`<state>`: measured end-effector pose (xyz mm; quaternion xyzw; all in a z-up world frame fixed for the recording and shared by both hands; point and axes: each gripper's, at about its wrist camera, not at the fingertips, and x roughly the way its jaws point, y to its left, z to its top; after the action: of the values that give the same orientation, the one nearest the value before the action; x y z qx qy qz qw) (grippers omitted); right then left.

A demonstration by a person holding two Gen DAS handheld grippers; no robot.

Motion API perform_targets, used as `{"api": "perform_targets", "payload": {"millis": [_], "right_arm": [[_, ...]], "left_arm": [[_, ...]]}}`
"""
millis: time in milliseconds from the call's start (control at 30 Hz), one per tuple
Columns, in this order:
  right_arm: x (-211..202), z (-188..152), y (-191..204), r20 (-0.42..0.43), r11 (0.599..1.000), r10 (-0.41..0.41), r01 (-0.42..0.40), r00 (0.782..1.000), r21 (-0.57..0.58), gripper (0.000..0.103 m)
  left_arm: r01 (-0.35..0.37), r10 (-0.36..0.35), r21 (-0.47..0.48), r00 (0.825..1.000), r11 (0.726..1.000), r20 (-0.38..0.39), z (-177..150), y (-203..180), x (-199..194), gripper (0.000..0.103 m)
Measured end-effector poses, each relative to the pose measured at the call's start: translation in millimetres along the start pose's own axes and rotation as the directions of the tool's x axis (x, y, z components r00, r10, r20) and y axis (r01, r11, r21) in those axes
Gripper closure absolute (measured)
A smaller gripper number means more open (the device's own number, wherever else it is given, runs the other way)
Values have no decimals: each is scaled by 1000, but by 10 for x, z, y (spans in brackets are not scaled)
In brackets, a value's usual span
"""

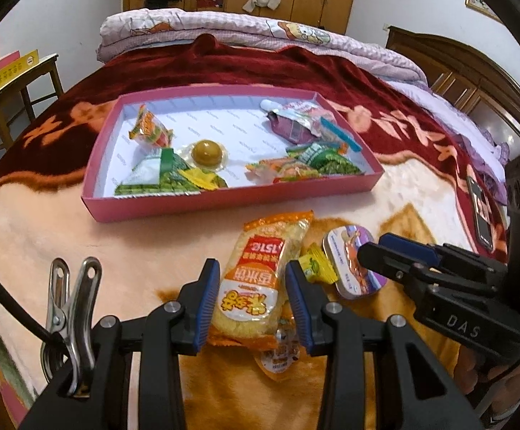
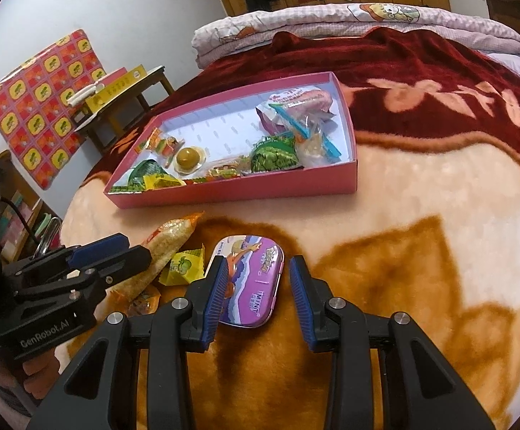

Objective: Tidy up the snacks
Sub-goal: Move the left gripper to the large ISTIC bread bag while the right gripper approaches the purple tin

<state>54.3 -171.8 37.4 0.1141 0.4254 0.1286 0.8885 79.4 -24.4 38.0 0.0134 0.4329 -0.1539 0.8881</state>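
The orange rice-cracker packet [image 1: 256, 279] is seen lying lengthwise between the blue pads of the left gripper [image 1: 252, 297], its far end pointing to about 12 o'clock toward the pink box [image 1: 224, 197]. The jaws are partly open, and a pad flanks the packet on each side; whether the pads actually press on it cannot be told. The purple mint tin [image 2: 251, 283] lies flat on the blanket [image 2: 421, 215] between the pads of the right gripper [image 2: 256, 295]. The left pad overlaps the tin's edge, while a clear gap is left at the right pad, so nothing is gripped there.

In the left wrist view a second small orange packet [image 1: 279, 354] is shown tucked under the near end of the cracker packet, and the tin [image 1: 353, 265] appears at 3 o'clock of it, with the right gripper [image 1: 374, 251] reaching over it. A dark phone [image 1: 482, 211] is seen further out at 2 o'clock. In the right wrist view the left gripper [image 2: 130, 251] enters from 9 o'clock across the cracker packet [image 2: 163, 251], and a yellow sweet wrapper [image 2: 182, 267] is shown just beside the tin at its 9 o'clock.

The cracker packet is clear-fronted, showing pale yellow cakes, with red and orange printing. The tin is a rounded rectangle, purple, with a cartoon figure and the word MINT.

The box stands at 12 o'clock of both, holding green pea packets [image 1: 166, 175], a round brown sweet [image 1: 206, 152] and pink pouches [image 1: 295, 125].
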Motion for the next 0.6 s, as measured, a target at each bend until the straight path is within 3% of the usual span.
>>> {"api": "perform_targets", "payload": {"millis": [600], "right_arm": [[29,-45,-7,-6,999,40,-40,999,25,66]], "left_arm": [[-3,3,8,1000,1000,-1,-42,-16,69,55]]}}
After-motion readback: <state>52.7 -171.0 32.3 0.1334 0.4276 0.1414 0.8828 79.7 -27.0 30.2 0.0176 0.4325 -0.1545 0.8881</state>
